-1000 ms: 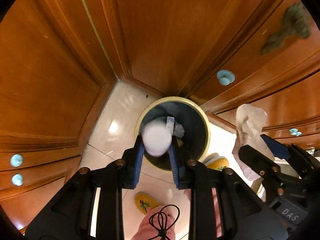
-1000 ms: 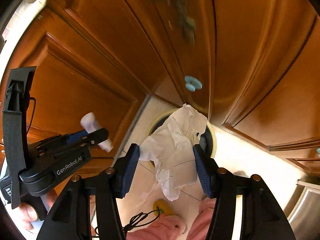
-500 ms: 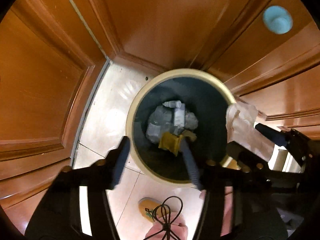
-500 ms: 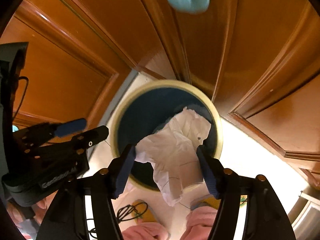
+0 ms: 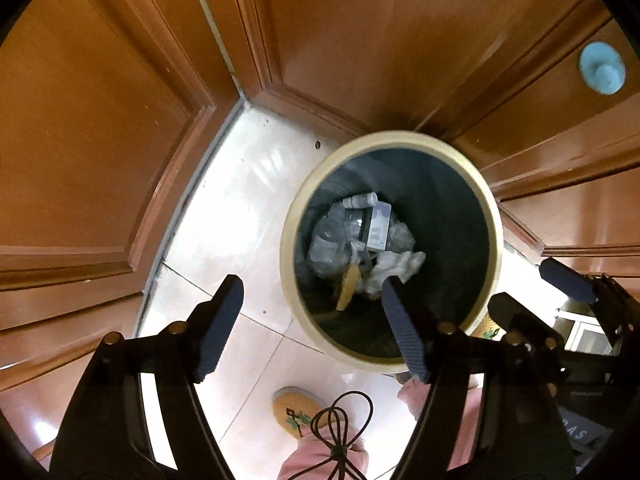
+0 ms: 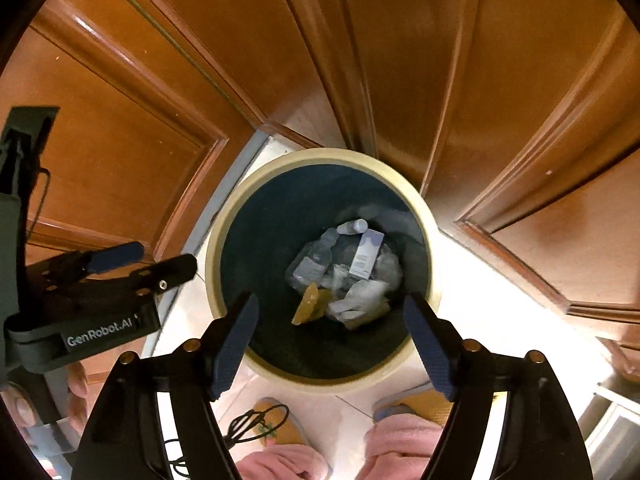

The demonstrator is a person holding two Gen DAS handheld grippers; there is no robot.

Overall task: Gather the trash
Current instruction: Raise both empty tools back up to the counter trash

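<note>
- Now both loads are gone: the left tongs [image 5: 310, 330] and right tongs [image 6: 332, 344] are empty and opening wider; the small white bottle [image 6: 352, 227] and crumpled paper [image 6: 360, 300] lie in the bin [image 6: 224, 232] (drop looks done).
- Count: 1 bin by the floor's cabinet corner, 2 tongs, approx. 6 trash bits inside.

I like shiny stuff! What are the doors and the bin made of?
Doors: probably varnished wood, glossy orange-brown with bright glints on the panels. Bin: likely plastic, a smooth cream rim around a dark matte inside; hard to be sure.
</note>
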